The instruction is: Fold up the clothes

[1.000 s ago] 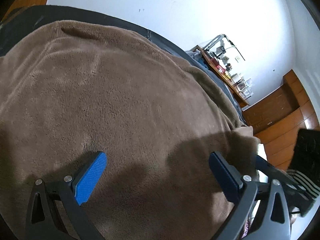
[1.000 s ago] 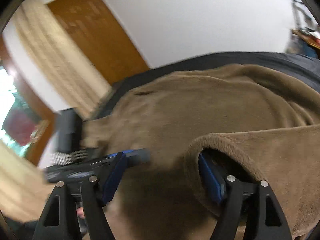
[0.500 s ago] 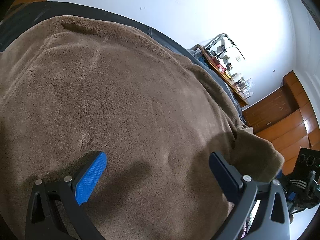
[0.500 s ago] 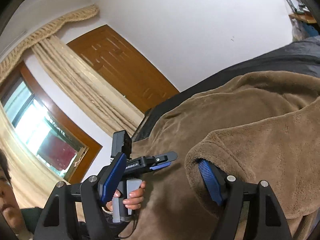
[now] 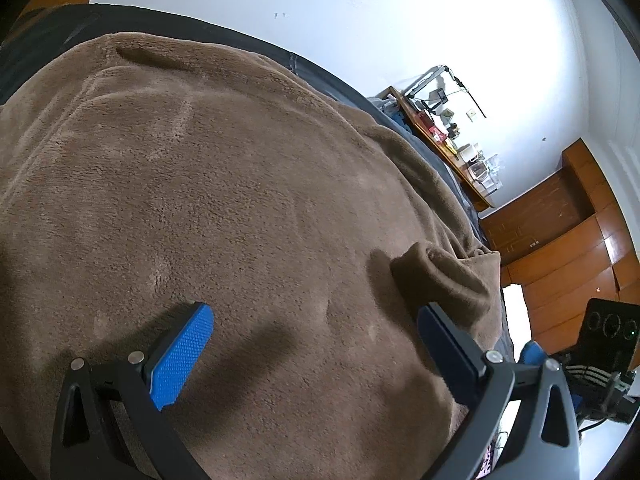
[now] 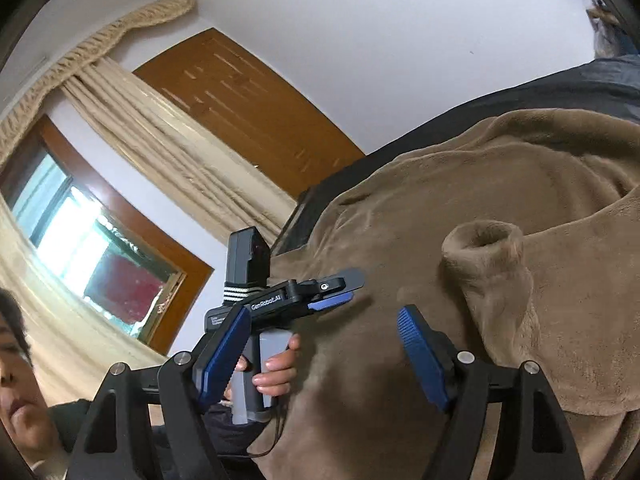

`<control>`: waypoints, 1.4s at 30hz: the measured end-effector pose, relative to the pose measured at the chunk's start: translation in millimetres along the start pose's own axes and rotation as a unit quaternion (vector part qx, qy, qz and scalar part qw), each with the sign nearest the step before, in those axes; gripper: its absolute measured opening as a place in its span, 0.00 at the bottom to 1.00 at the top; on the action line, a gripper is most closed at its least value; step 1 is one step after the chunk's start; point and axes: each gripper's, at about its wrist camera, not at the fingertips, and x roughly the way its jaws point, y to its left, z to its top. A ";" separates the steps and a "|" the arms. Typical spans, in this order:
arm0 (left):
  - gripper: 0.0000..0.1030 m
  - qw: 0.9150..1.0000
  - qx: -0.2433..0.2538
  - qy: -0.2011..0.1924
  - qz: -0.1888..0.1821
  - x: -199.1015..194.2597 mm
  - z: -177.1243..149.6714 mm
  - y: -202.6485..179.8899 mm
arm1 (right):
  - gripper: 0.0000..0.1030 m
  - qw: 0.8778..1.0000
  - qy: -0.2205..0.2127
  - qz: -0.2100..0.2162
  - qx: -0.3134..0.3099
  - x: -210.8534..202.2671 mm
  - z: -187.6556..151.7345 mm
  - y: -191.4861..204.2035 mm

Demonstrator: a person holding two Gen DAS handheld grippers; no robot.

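A brown fleece garment [image 5: 224,200] lies spread over a dark bed and fills most of both views [image 6: 520,208]. One sleeve is folded in, its cuff opening [image 6: 484,236] standing up; in the left wrist view the same cuff [image 5: 424,268] rises just beyond the right finger. My left gripper [image 5: 312,344] is open and empty, low over the fleece. My right gripper [image 6: 324,344] is open and empty, just in front of the sleeve. The left gripper also shows in the right wrist view [image 6: 332,288], held in a hand over the garment's edge.
The dark bed cover [image 5: 160,28] shows past the garment. A cluttered wooden desk [image 5: 448,140] stands by the white wall, with wooden cabinets [image 5: 560,232] beyond. A curtain [image 6: 168,136], a wooden door [image 6: 248,104] and a window [image 6: 80,232] lie left. The person's face [image 6: 12,380] is at the edge.
The right gripper has let go of the sleeve cuff, drawn back and tilted up; the cuff now lies free on the garment. The left gripper stayed open, shifting slightly over the fleece.
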 end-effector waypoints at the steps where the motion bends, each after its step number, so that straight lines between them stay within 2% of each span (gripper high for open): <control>1: 0.99 1.000 0.002 0.000 -0.002 0.0 -0.3 -1.1 | 0.76 1.000 -0.013 -0.019 -0.003 -4.9 0.9 -0.4; 3: 0.99 1.000 0.004 0.000 -0.009 -1.3 -0.7 -1.2 | 0.76 0.995 -0.050 -0.088 -0.014 -16.5 2.9 -2.7; 5: 0.99 1.000 0.004 0.002 -0.016 -1.0 -0.5 -2.0 | 0.76 0.984 -0.079 -0.156 -0.018 -25.7 4.7 -11.0; 6: 0.99 1.000 0.003 0.003 -0.020 -0.4 -0.1 -2.1 | 0.76 0.985 -0.081 -0.151 0.000 -27.9 5.8 -20.4; 9: 0.99 0.999 -0.002 0.007 -0.032 0.6 0.1 -1.4 | 0.76 0.990 -0.076 -0.097 0.072 -26.3 5.1 -51.4; 13: 0.99 0.998 -0.012 0.014 -0.056 1.0 0.4 1.5 | 0.76 0.993 -0.029 -0.037 0.113 7.1 -7.8 -71.2; 17: 0.99 0.996 -0.020 0.028 -0.086 3.9 -0.2 2.8 | 0.76 0.993 0.050 -0.033 0.104 44.8 -26.6 -74.2; 19: 0.99 0.995 -0.019 0.031 -0.091 5.9 -0.6 2.2 | 0.76 0.994 0.057 -0.045 0.079 45.8 -31.0 -69.5; 23: 0.99 0.996 -0.013 0.029 -0.088 10.8 -1.8 2.6 | 0.76 0.995 0.052 -0.043 0.071 37.4 -29.8 -65.6; 26: 0.99 0.996 -0.003 0.021 -0.082 10.6 -2.3 -0.6 | 0.76 0.997 0.010 -0.051 0.051 15.1 -20.5 -59.7; 30: 0.99 0.997 0.003 0.025 -0.077 12.2 -1.1 -12.6 | 0.76 0.992 -0.082 -0.096 0.017 -30.9 4.1 -49.1; 33: 0.99 0.994 0.001 0.039 -0.103 17.9 1.2 -27.9 | 0.76 0.979 -0.152 -0.134 0.003 -59.1 29.2 -53.1; 36: 0.99 0.991 0.001 0.054 -0.120 29.9 3.4 -44.6 | 0.76 0.959 -0.212 -0.186 -0.020 -79.6 52.0 -58.7; 39: 0.99 0.991 0.010 0.074 -0.108 47.3 3.3 -58.1 | 0.76 0.938 -0.249 -0.239 -0.035 -78.9 64.1 -71.5; 42: 0.99 0.992 0.025 0.093 -0.086 64.6 2.2 -69.1 | 0.76 0.935 -0.246 -0.255 -0.009 -75.1 58.0 -98.6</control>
